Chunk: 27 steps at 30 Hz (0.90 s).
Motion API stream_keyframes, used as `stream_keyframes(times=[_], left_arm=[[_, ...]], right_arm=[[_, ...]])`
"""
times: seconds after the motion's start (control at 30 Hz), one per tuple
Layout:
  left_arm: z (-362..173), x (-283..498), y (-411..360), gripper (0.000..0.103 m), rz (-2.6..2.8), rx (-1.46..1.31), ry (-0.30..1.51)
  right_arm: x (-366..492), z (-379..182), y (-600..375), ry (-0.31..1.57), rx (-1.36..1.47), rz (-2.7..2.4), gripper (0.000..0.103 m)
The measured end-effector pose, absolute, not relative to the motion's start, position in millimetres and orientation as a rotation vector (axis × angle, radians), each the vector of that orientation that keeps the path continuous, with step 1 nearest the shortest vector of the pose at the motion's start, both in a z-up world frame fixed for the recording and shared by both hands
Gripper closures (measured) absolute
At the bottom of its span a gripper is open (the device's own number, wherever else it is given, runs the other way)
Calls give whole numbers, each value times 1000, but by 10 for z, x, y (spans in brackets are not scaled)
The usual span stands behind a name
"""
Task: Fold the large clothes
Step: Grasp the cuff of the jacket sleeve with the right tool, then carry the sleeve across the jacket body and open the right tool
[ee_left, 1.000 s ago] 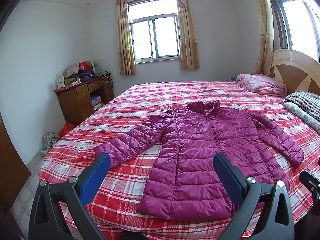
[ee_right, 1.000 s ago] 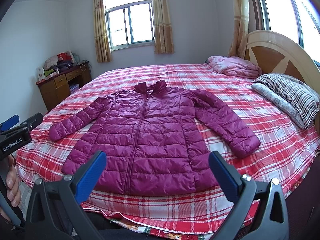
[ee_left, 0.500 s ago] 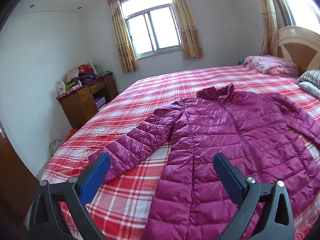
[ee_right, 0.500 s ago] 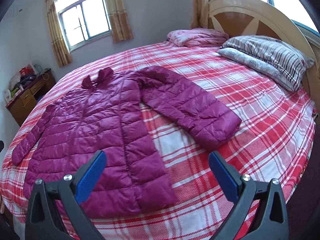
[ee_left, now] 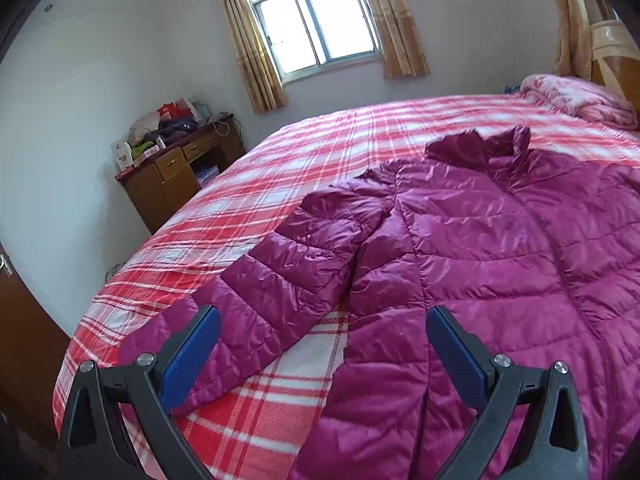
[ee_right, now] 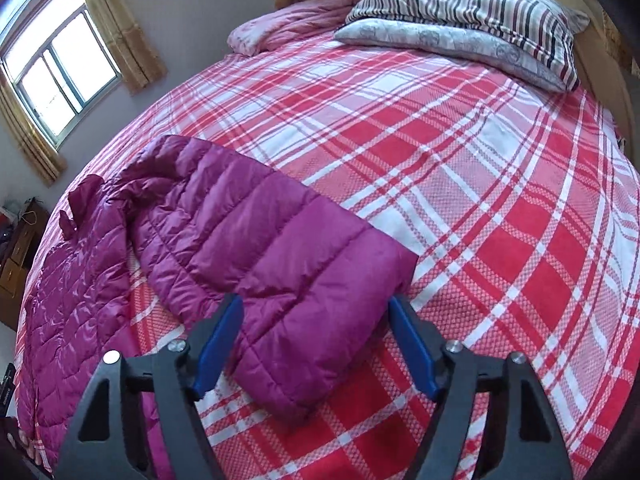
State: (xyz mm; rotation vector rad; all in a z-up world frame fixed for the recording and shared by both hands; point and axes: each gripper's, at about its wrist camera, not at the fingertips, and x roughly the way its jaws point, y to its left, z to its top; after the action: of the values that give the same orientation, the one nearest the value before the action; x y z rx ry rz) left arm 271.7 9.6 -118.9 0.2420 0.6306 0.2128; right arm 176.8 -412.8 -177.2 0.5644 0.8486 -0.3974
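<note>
A magenta quilted puffer jacket (ee_left: 500, 264) lies face up, spread flat on the red plaid bed (ee_left: 280, 168). Its left sleeve (ee_left: 280, 280) runs diagonally toward my left gripper (ee_left: 324, 340), which hovers open just above the sleeve's lower part, with the cuff behind the left pad. In the right wrist view the other sleeve (ee_right: 288, 256) lies on the bedspread (ee_right: 500, 208), and its cuff end sits between the blue pads of my right gripper (ee_right: 316, 332). Those jaws are closing, with the pads flanking the cuff's edges. The jacket body (ee_right: 76, 280) stretches away to the left.
Striped and grey pillows (ee_right: 480, 12) and a pink folded quilt (ee_left: 580, 96) lie by the wooden headboard. A cluttered wooden desk (ee_left: 176, 176) stands against the wall under the curtained window. A brown door (ee_left: 16, 340) borders the left edge.
Both grippers dropped and came in close, the left over the left sleeve, the right over the right cuff. The right gripper rolled and its jaws narrowed around the cuff.
</note>
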Motion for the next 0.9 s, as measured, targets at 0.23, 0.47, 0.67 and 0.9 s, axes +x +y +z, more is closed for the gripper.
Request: stream_keyframes(times=[0.23, 0.47, 0.67, 0.9], left_arm=[[-1447, 3169, 174, 1, 244, 237, 703], [-1469, 3360, 293, 1, 254, 186, 732], [-1403, 3446, 370, 1, 246, 154, 721], [-1290, 3519, 522, 1, 253, 112, 706]], right_arm=[[1848, -1764, -4128, 855, 469, -389, 75], [2046, -1482, -4282, 815, 379, -483, 90], [2284, -958, -4097, 712, 213, -527, 91], [2539, -336, -3681, 567, 17, -511, 92]])
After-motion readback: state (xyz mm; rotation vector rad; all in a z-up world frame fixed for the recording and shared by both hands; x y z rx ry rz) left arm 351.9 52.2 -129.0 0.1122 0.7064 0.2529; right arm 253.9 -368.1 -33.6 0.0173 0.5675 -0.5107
